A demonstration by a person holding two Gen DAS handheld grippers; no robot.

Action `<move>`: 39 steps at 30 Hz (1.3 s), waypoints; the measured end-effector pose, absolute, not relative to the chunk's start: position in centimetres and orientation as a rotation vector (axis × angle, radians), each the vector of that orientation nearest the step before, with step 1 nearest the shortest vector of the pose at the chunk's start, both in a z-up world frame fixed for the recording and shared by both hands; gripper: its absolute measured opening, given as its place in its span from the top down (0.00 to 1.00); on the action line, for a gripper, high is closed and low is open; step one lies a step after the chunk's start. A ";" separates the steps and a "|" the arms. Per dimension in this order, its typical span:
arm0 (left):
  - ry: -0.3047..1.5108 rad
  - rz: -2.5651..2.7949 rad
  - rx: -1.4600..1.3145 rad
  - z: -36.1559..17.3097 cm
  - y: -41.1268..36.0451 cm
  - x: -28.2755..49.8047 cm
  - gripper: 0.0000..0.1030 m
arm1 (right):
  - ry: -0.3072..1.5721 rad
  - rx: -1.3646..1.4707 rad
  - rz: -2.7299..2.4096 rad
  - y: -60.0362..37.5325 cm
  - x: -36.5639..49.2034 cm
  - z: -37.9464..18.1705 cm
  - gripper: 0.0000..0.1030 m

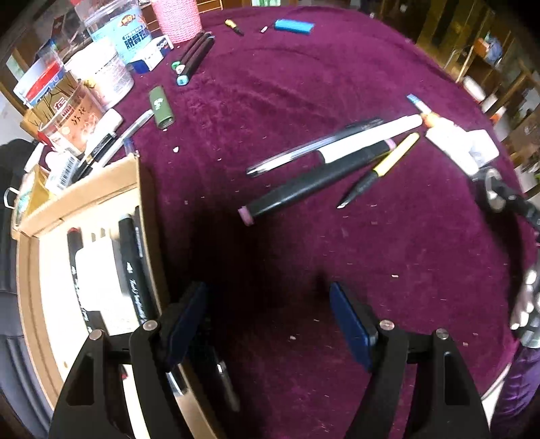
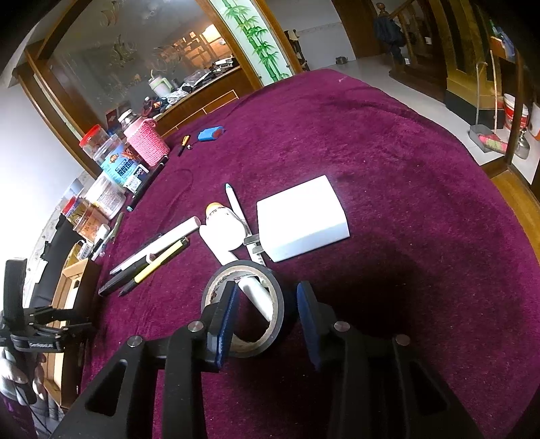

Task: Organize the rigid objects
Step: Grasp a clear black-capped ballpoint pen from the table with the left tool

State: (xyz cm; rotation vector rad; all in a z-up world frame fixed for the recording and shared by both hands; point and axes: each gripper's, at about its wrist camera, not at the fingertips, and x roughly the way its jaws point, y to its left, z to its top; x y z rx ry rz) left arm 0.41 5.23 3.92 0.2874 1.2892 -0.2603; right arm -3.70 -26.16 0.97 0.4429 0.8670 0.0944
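My left gripper (image 1: 268,300) is open and empty above the purple cloth, beside a cardboard box (image 1: 77,199) that holds black markers (image 1: 135,270) and a white block. A black marker with pink ends (image 1: 314,179), a clear pen (image 1: 303,152), a white marker (image 1: 368,140) and a yellow pen (image 1: 381,169) lie ahead. My right gripper (image 2: 266,304) is open. Its fingers straddle one side of a black tape roll (image 2: 244,304) lying flat, with a white tube (image 2: 256,293) running through the roll. A white charger (image 2: 300,219) lies beyond.
Jars and a pink knitted cup (image 1: 175,18) stand at the table's far left. A green lighter (image 1: 161,107), paired markers (image 1: 192,55) and a blue lighter (image 1: 293,25) lie on the cloth. The left gripper shows in the right wrist view (image 2: 44,331).
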 end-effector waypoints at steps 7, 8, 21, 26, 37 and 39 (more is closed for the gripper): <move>1.398 -0.200 0.348 3.0 4.5 1.8 0.25 | 0.868 0.456 0.103 -26.4 -3.7 0.9 0.62; 1.409 -0.201 0.354 3.0 4.4 2.0 0.25 | 0.868 0.457 0.104 -26.4 -3.7 0.9 0.62; 1.413 -0.408 0.201 3.3 4.6 -3.5 0.16 | 0.867 0.487 0.124 -26.6 -3.6 0.8 0.60; 1.340 -0.447 0.136 3.9 4.9 -6.6 0.16 | 0.867 0.488 0.124 -26.6 -3.6 0.8 0.59; 1.234 -0.449 0.166 3.9 7.2 -12.4 0.33 | 0.866 0.487 0.124 -26.6 -3.6 0.8 0.59; 1.193 -0.406 0.261 3.6 6.6 -13.7 0.42 | 0.864 0.487 0.123 -26.6 -3.6 0.8 0.59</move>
